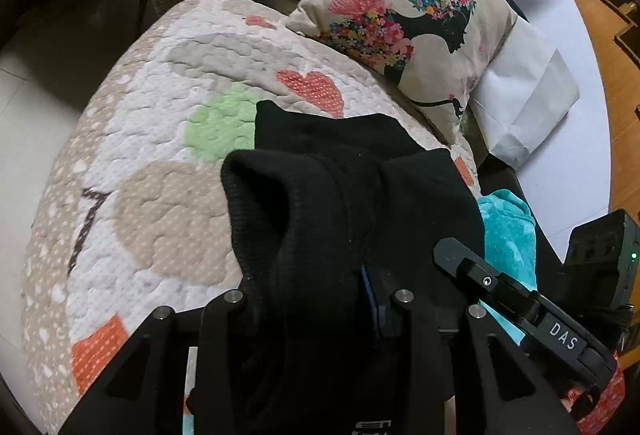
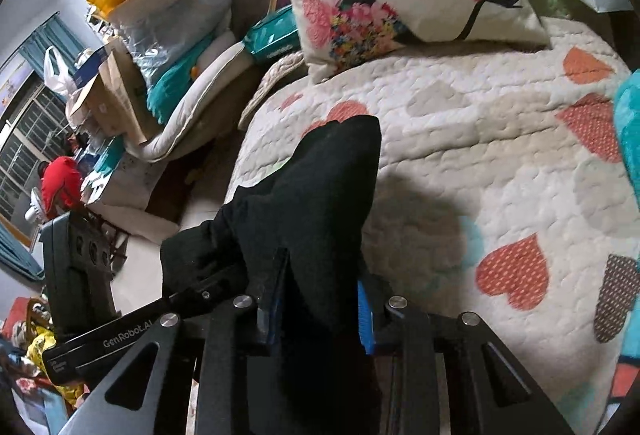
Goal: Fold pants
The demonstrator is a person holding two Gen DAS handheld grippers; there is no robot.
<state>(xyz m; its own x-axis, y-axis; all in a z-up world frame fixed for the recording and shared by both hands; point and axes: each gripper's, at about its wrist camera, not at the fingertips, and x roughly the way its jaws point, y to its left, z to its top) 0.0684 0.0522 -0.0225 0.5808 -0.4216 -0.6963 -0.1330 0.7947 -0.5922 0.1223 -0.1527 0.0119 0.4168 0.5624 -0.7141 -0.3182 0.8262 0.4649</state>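
The black pants (image 1: 320, 203) hang bunched over a heart-patterned quilt (image 1: 160, 139), with a ribbed hem folded open at the upper left. My left gripper (image 1: 320, 299) is shut on the fabric, which covers most of its fingers; only a blue pad (image 1: 370, 299) shows. Entering from the right, my right gripper's finger (image 1: 480, 275) reaches the same bundle. In the right wrist view, my right gripper (image 2: 320, 299) is shut on the pants (image 2: 320, 187), its blue pads (image 2: 366, 315) pressing both sides. The left gripper's finger (image 2: 160, 319) grips the cloth beside it.
A floral pillow (image 1: 408, 7) lies at the quilt's far end beside a white paper bag (image 1: 528, 95). Teal fleece (image 1: 508, 235) sits at the right. Bags, boxes and cushions (image 2: 160, 55) crowd the left of the quilt (image 2: 480, 139). A dark box (image 2: 76, 267) stands on the floor.
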